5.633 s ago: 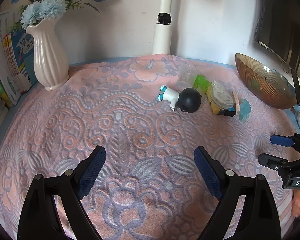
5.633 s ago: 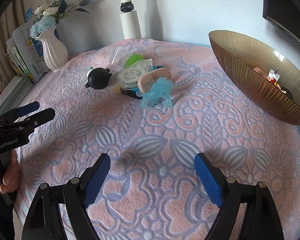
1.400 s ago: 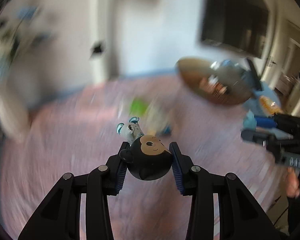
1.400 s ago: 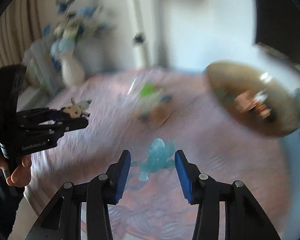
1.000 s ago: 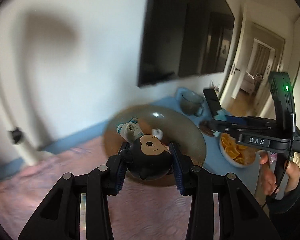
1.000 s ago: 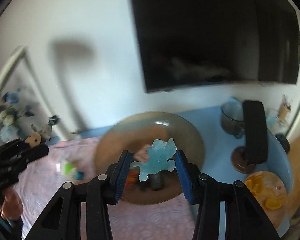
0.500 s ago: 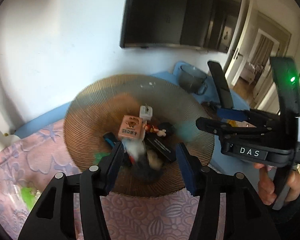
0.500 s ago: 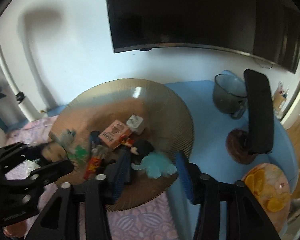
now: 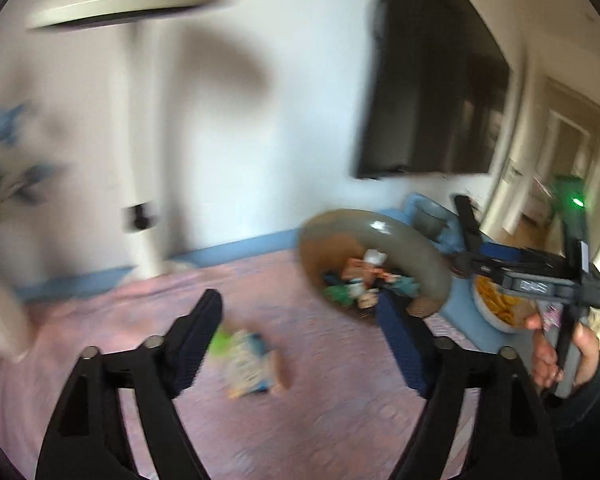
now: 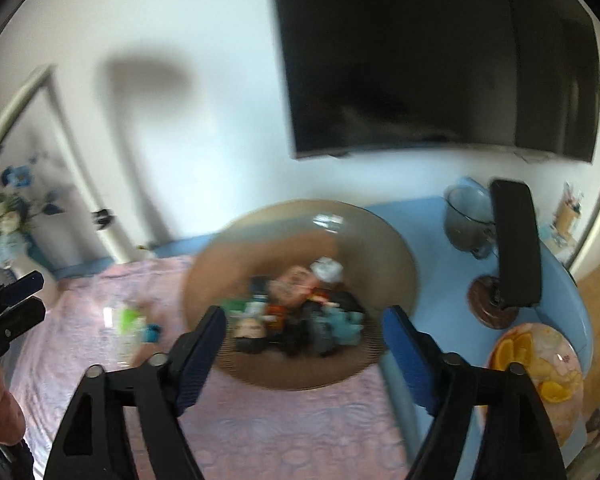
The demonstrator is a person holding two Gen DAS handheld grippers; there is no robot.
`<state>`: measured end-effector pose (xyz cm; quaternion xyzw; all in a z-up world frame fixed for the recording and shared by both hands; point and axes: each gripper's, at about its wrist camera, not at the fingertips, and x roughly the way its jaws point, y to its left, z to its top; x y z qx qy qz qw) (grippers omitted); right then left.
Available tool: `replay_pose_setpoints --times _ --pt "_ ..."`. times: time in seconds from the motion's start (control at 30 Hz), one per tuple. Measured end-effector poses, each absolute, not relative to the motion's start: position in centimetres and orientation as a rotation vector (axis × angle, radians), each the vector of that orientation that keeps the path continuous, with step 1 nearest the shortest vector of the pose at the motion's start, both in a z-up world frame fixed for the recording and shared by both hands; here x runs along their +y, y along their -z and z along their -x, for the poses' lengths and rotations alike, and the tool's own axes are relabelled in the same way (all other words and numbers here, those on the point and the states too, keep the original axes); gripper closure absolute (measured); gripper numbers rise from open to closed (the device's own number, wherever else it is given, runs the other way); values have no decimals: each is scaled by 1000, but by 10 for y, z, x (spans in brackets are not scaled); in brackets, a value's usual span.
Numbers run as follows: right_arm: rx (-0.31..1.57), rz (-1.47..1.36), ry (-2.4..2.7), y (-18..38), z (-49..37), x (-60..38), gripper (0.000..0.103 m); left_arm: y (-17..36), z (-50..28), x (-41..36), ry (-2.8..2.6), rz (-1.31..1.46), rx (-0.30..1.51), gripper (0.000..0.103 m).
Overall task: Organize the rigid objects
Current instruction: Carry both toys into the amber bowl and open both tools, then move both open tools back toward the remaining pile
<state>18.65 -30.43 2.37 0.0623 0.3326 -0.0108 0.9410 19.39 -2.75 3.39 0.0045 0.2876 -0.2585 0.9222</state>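
At the far left stands a white vase point(image 10: 10, 248) of blue and white flowers, blurred, on the pink patterned cloth point(image 10: 284, 432). The left gripper point(image 9: 300, 340) hangs over that cloth with its jaws opening and nothing between them. Just beyond its fingers lies a small heap of leftover items point(image 9: 248, 360), green, white and blue, too smeared to name. Further right the brown bowl point(image 10: 380, 236) sits at the cloth's right edge, holding a pile of small toys point(image 10: 300, 300), among them a pale blue figure point(image 10: 346, 322). The right gripper point(image 10: 302, 336) hovers over the bowl's near rim, jaws opening and empty. Right of the bowl, on the blue table point(image 10: 424, 216), are a grey mug point(image 10: 466, 218) and a plate of orange slices point(image 10: 536, 364).
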Motion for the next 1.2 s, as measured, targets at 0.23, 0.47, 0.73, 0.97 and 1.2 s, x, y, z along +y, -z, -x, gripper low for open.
replay_pose_setpoints --times 0.23,0.47,0.73,0.97,1.2 --pt "703 -55 -115 25 -173 -213 8 56 -187 52 230 2 743 20" --pt "798 153 -106 101 -176 -147 8 117 -188 48 175 -114 818 22" --pt "857 108 -69 123 -188 -156 8 122 -186 55 201 -65 806 20" --pt "849 179 -52 124 -184 -145 8 121 -185 72 228 42 836 20" --pt "857 185 -55 123 -184 -145 8 122 -184 70 230 37 841 20"
